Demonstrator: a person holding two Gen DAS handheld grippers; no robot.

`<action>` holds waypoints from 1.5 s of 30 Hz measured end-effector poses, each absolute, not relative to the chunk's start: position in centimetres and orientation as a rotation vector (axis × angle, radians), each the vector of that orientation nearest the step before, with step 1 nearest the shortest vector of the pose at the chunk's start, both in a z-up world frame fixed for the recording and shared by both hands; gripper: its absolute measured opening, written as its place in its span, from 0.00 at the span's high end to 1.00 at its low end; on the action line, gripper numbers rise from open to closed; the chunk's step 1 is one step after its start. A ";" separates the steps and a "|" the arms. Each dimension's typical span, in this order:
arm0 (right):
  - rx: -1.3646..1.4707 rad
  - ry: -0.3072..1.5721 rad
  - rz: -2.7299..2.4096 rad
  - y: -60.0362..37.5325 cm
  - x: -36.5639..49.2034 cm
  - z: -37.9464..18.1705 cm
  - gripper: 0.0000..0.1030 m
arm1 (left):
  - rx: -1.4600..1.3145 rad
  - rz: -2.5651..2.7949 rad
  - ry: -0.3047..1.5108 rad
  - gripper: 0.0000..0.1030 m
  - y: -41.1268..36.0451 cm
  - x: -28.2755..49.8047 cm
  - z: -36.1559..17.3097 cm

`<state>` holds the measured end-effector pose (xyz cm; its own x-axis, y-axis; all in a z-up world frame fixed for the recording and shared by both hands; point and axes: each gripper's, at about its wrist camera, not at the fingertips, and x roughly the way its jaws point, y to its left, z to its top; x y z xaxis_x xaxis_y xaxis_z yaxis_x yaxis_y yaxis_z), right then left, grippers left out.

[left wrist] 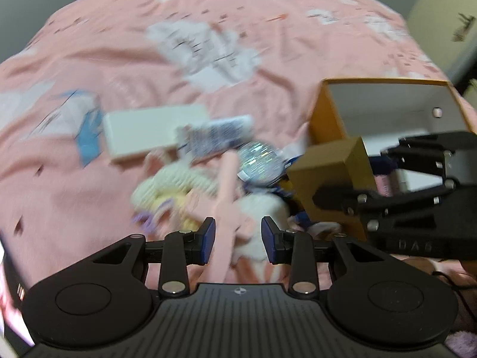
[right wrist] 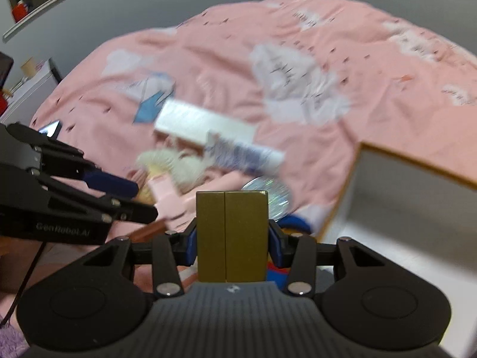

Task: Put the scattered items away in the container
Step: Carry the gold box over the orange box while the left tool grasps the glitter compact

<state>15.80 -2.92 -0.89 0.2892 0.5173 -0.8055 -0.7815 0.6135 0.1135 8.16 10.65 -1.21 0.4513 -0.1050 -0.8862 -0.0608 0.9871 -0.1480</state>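
Observation:
My right gripper (right wrist: 231, 238) is shut on a small gold box (right wrist: 231, 232), held just left of the open orange-rimmed container (right wrist: 417, 173) with white inner walls. The left wrist view shows the gold box (left wrist: 328, 179) in front of the container (left wrist: 328, 113). My left gripper (left wrist: 238, 238) stands open over a blurred heap of items. A pink strip (left wrist: 228, 197) of a soft toy runs between its pads without touching them. The heap holds a cream plush (left wrist: 170, 185), a glittery disc (left wrist: 259, 164), a blue-printed packet (left wrist: 217, 137) and a long white box (left wrist: 149, 131).
Everything lies on a pink bedspread (left wrist: 268, 68) with white patches. A blue-and-white carton (left wrist: 74, 119) sits left of the white box. A dark blue item (right wrist: 295, 223) lies by the container's near corner. Furniture stands beyond the bed at the far left (right wrist: 26, 89).

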 end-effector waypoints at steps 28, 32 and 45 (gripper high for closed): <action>-0.293 0.893 0.603 -10.9 25.2 -0.9 0.53 | 0.016 -0.297 1.417 0.48 9.7 24.9 -12.4; -0.261 0.896 0.602 -11.5 25.7 -1.3 0.53 | -0.060 -0.305 1.442 0.40 10.2 25.6 -13.2; -0.210 0.901 0.585 -12.9 25.4 -1.9 0.53 | -0.097 -0.275 1.435 0.39 10.1 24.6 -13.7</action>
